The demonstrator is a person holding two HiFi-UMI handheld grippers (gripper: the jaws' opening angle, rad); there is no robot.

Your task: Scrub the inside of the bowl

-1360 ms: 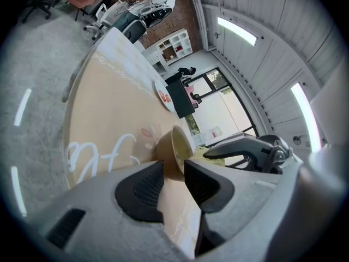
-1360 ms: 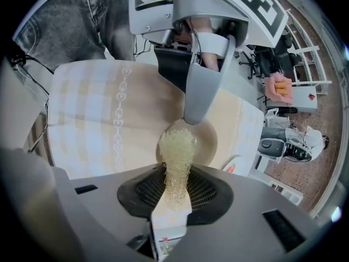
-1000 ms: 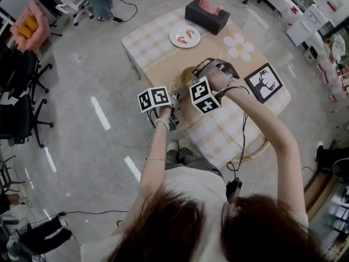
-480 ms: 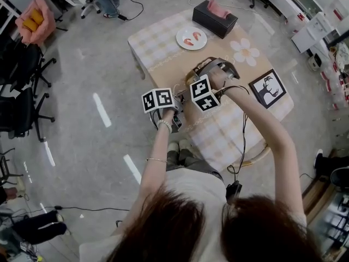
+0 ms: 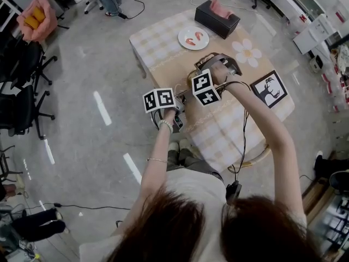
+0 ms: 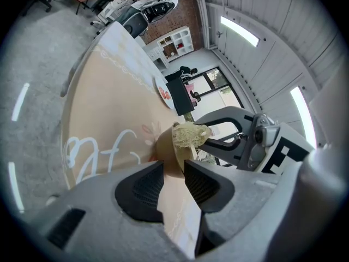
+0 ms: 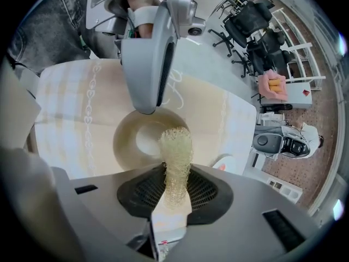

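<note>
Pinching the tan bowl (image 6: 165,148) by its rim with the left gripper (image 6: 173,171), with jaws drawn narrow onto the wall, one pad on each side of it. Tipped up on edge just ahead of those jaws, over the beige cloth of the desk (image 6: 109,119). Just past the rim, at the bowl's mouth, a pale yellow-green mesh scrubber (image 6: 191,134), with the right gripper (image 6: 240,141) close behind it.

Clamping that scrubber between the closed jaws of the right gripper, with the tuft sticking forward out of the tips. Straight ahead of those jaws, the bowl's hollow (image 7: 133,141), open toward them, with the tuft's end over its near right part; touching the surface or not, hard to tell. Beyond the bowl, at its far rim, the left gripper again.

In the head view, both grippers close together over the near half of the desk. Well beyond the jaws, a white plate (image 5: 193,47) with pinkish pieces and a black tissue box (image 5: 215,23). Off to the right of the right jaws, a flower-shaped mat (image 5: 246,52) and a black-and-white card (image 5: 268,88).
</note>
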